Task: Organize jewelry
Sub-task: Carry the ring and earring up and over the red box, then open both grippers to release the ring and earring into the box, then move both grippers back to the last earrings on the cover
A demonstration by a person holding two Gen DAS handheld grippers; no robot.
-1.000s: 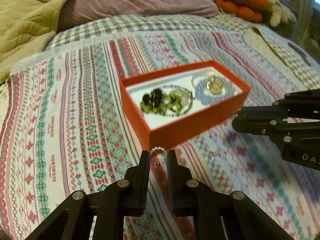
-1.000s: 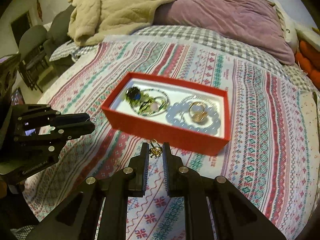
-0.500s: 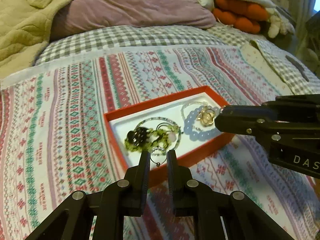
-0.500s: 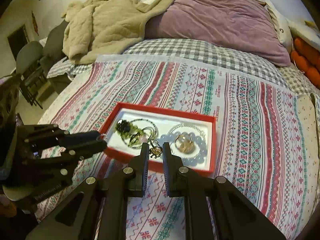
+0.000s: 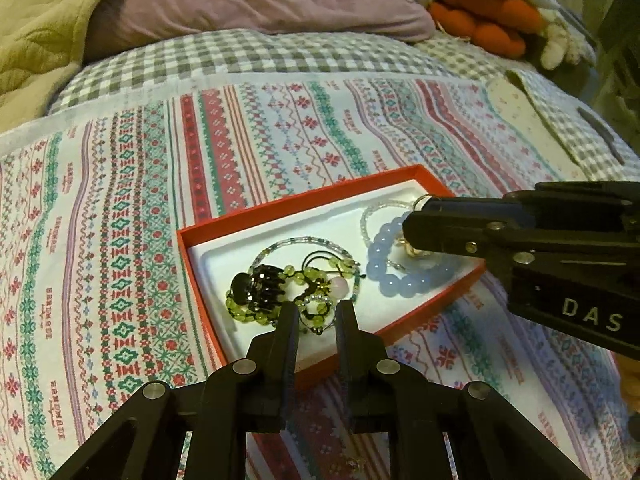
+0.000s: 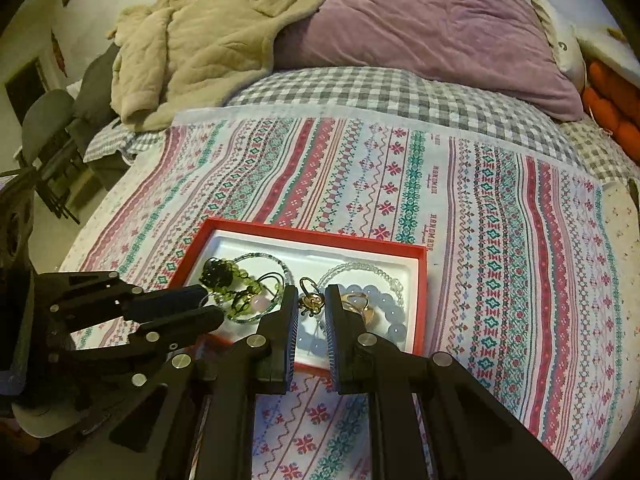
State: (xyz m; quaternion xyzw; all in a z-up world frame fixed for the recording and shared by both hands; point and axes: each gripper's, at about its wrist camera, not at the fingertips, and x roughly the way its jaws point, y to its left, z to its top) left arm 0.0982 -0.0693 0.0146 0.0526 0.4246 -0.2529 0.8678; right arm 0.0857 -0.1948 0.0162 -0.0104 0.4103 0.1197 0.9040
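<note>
A red box [image 5: 280, 208] [image 6: 312, 234] with a white lining lies on the patterned cloth. It holds a blue bead bracelet [image 5: 384, 276] [image 6: 394, 328], a green bead bracelet [image 5: 240, 308], a black hair claw [image 5: 256, 284] and a gold ring [image 6: 360, 304]. My left gripper [image 5: 318, 316] hangs over the box's near left part. A small pearl ring [image 5: 318, 312] spans its fingertips while its jaws are opening slightly. My right gripper [image 6: 312, 304] is shut on a small gold earring [image 6: 311, 300] above the blue bracelet. Each gripper shows in the other's view, the right gripper [image 5: 416, 224] and the left gripper [image 6: 196, 308].
The patterned cloth [image 6: 400, 168] lies on a checked bedsheet [image 6: 360, 88]. A purple pillow [image 6: 420, 20] and a beige blanket [image 6: 192, 36] are at the back. Orange plush toys [image 5: 480, 20] sit at the far right. A grey chair [image 6: 44, 120] stands beside the bed.
Both grippers have moved forward from in front of the red box to above it, each carrying its piece of jewelry. The box now sits lower and nearer in both views.
</note>
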